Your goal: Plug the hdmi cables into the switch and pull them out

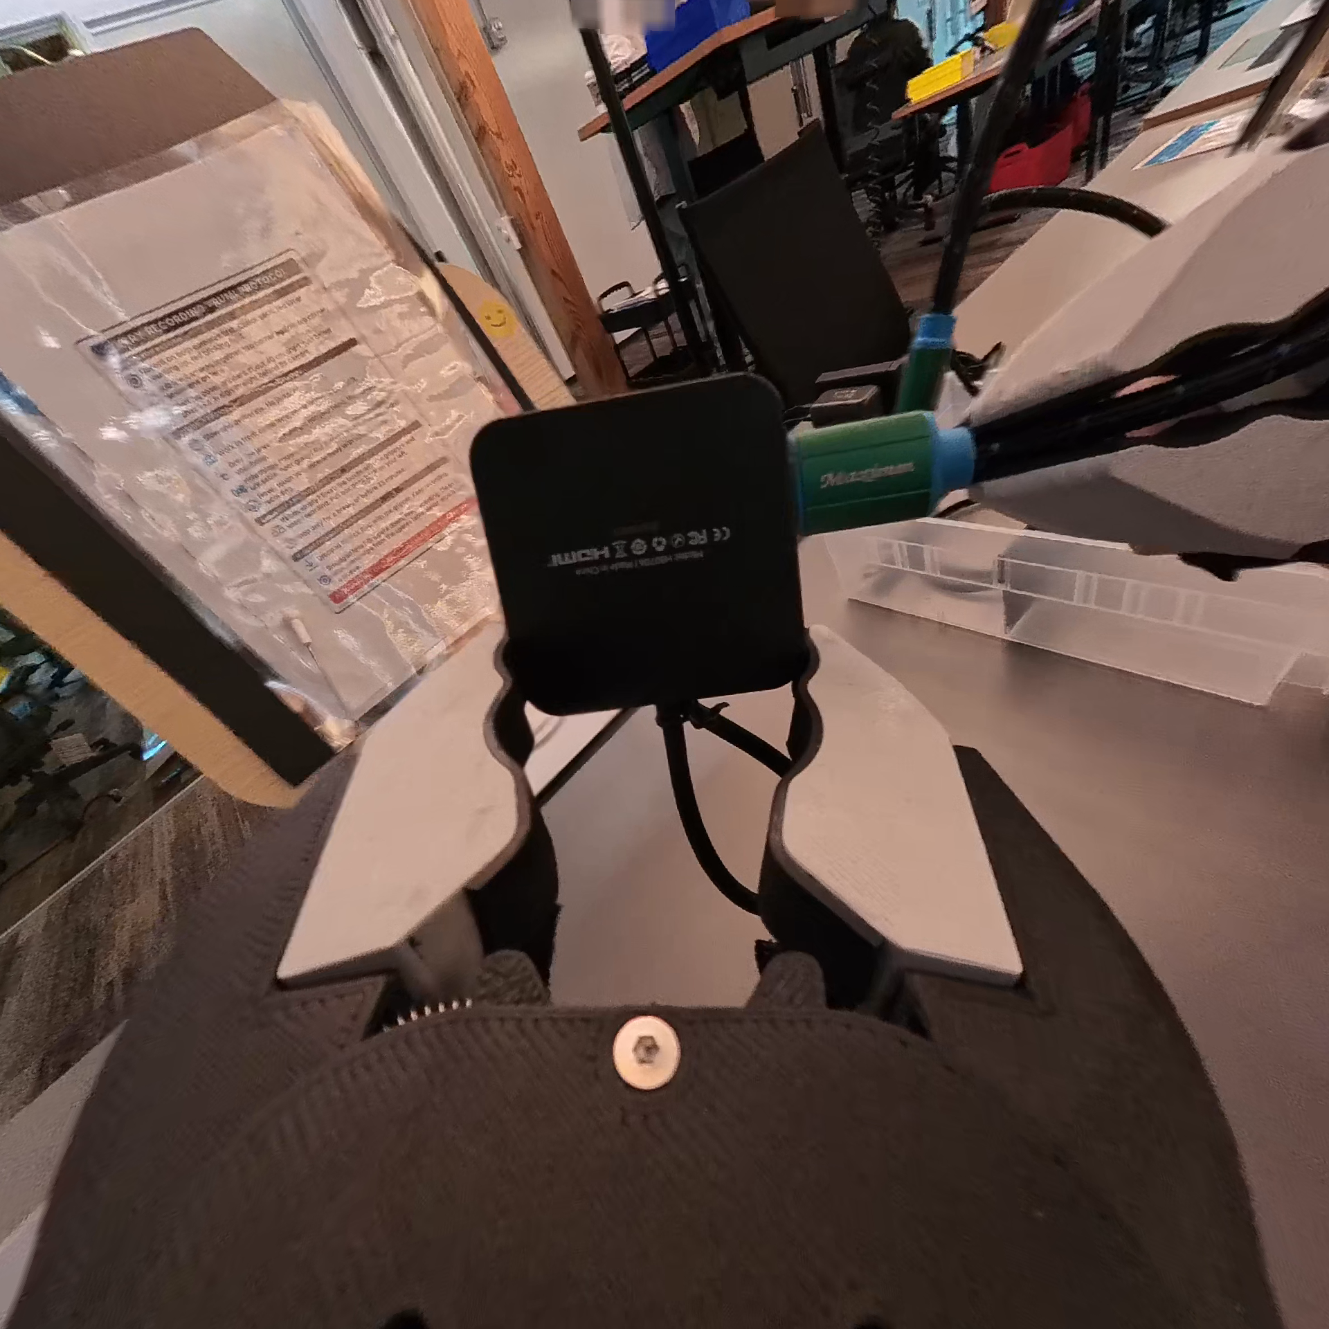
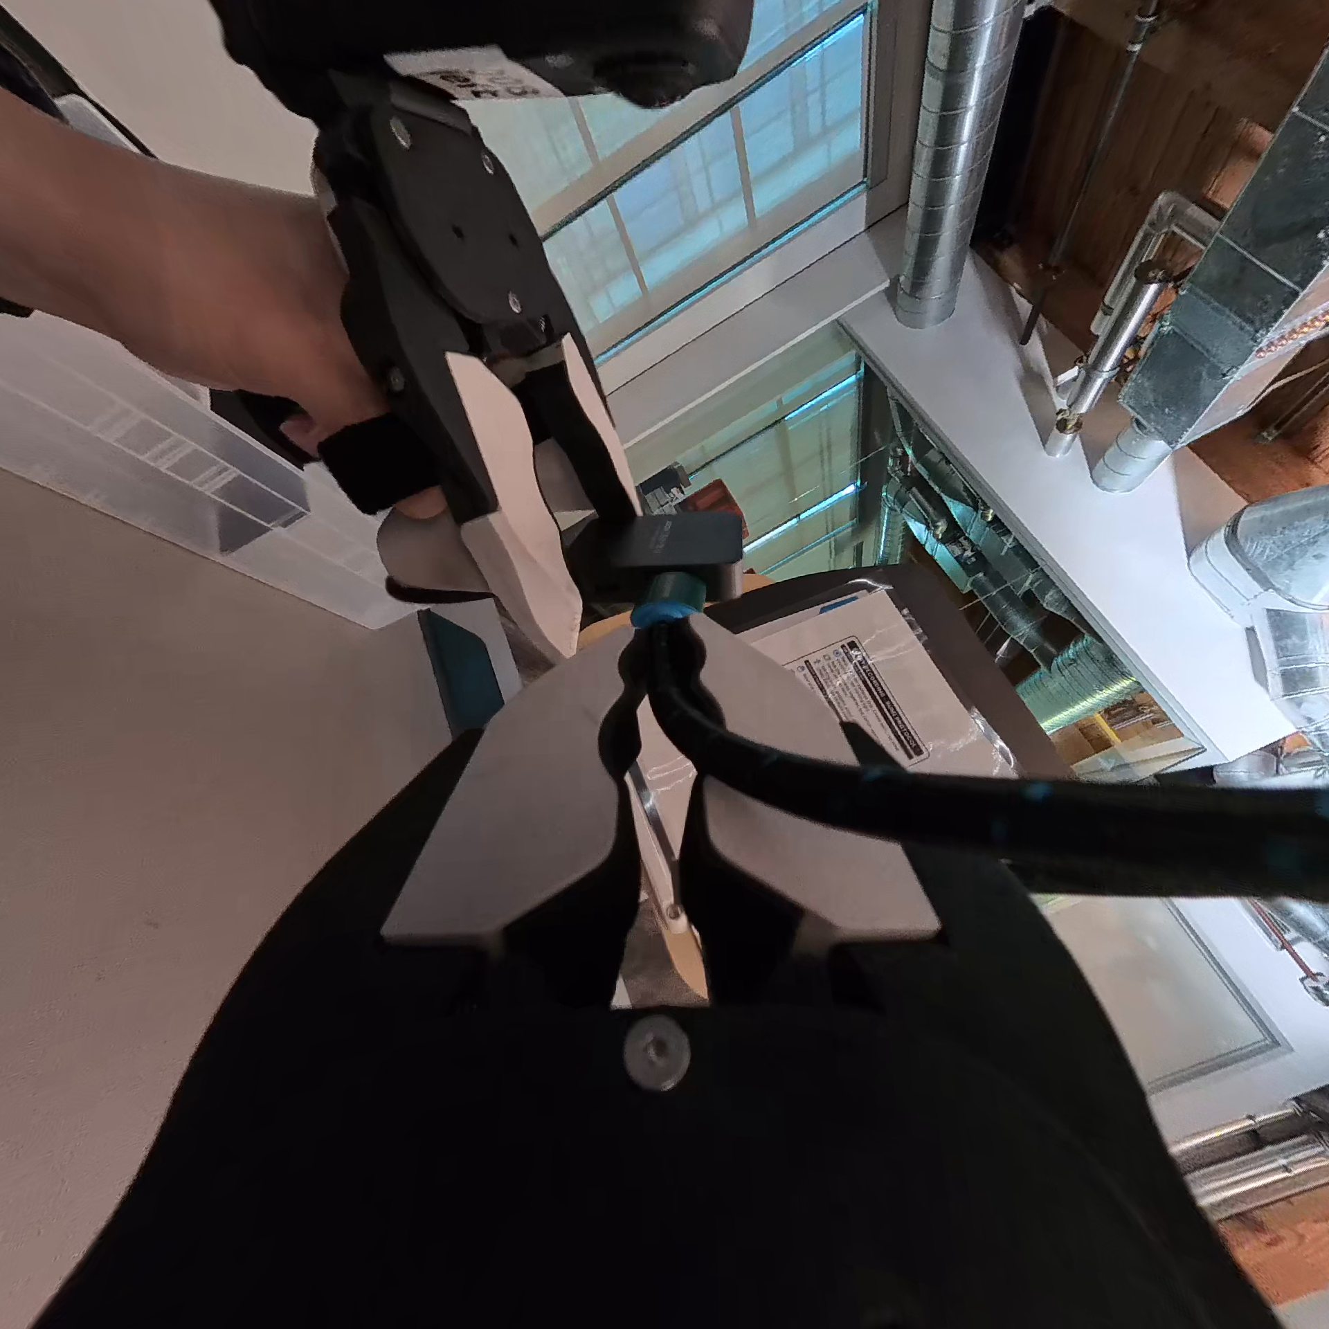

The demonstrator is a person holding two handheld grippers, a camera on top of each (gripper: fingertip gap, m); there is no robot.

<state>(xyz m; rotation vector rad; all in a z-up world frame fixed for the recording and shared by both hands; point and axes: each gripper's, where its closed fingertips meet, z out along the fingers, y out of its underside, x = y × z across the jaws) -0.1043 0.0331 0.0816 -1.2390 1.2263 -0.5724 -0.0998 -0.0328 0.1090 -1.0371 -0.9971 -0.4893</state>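
My left gripper (image 1: 654, 672) clamps the near edge of the switch (image 1: 633, 532), held up flat-on ahead of me. A green plug (image 1: 859, 471) sits against its right side, long axis running sideways toward my right gripper (image 2: 665, 658), which is pinched on the cable (image 2: 863, 784) just behind the plug. I judge any move runs along that axis, right hand nearer. A second plug (image 1: 928, 367) stands beyond.
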